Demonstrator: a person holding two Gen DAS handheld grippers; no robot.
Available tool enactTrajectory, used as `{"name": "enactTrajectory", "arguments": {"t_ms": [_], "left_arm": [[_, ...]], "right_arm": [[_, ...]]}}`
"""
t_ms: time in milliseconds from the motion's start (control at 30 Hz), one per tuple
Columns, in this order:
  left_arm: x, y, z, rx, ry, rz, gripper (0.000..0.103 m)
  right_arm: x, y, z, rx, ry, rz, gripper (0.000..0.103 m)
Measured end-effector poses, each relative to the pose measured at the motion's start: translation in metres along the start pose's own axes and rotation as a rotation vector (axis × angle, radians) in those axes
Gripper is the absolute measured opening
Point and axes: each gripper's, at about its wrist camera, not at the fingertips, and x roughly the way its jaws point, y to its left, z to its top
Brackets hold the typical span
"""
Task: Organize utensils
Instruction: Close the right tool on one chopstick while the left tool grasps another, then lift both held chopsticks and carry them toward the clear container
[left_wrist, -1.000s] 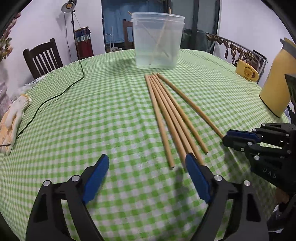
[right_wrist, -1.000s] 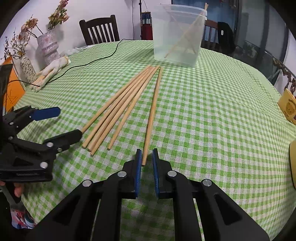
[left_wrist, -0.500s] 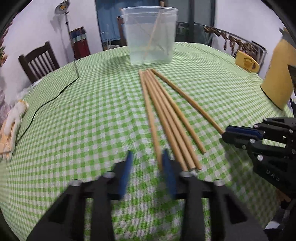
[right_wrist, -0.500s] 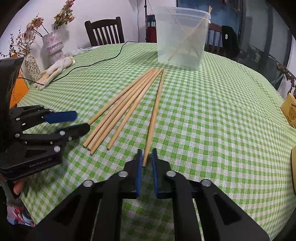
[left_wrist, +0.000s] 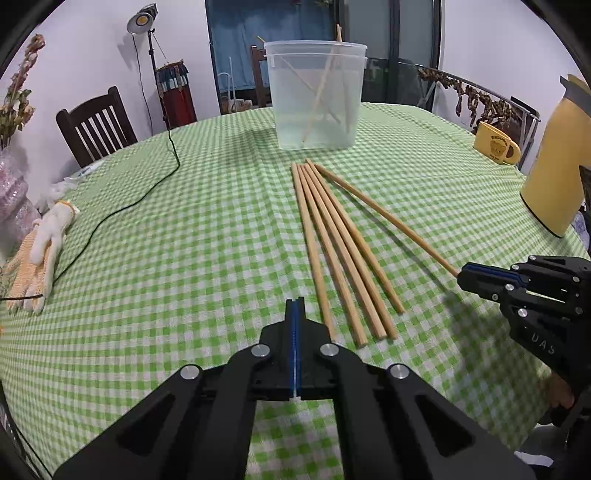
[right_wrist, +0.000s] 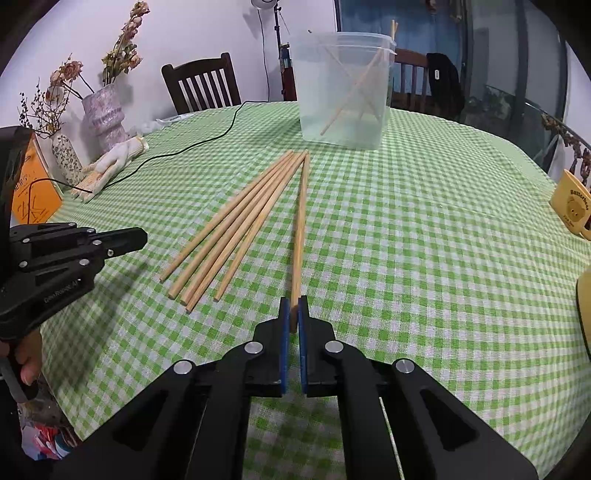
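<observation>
Green-checked counter (right_wrist: 424, 229) carries four loose sticks (right_wrist: 236, 229); right tool (right_wrist: 292, 314) pinches a fifth stick (right_wrist: 300, 221), left tool (left_wrist: 295, 314) clamped empty.

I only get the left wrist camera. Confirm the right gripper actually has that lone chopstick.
Observer: Yes. The right wrist view shows the right gripper shut on the near end of the lone chopstick.
Operator: Report how my left gripper looks from there.
Observer: The left gripper is shut on nothing, off to the side of the four chopsticks, not touching them.
Operator: Tell me what sits beyond it.
Observer: An orange box stands at the table edge, near the glove.
</observation>
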Motion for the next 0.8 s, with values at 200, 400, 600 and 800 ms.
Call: {"name": "enactTrajectory", "arguments": {"t_ms": [200, 400, 600, 800], "left_arm": [[0.016, 0.006, -0.004, -0.071, 0.069, -0.152, 0.0], [0.02, -0.002, 0.007, -0.05, 0.094, -0.152, 0.008], [0.035, -0.011, 0.01, -0.029, 0.146, -0.138, 0.009], [0.041, 0.0, 0.015, -0.068, 0.158, -0.183, 0.005]], "right_arm": [[-0.005, -0.002, -0.008, 0.023, -0.003, 0.007, 0.004], [-0.009, -0.007, -0.011, 0.043, -0.008, 0.013, 0.004], [-0.015, -0.008, -0.012, 0.037, -0.013, 0.0, 0.005], [-0.018, -0.009, -0.012, 0.044, -0.02, 0.0, 0.005]]}}
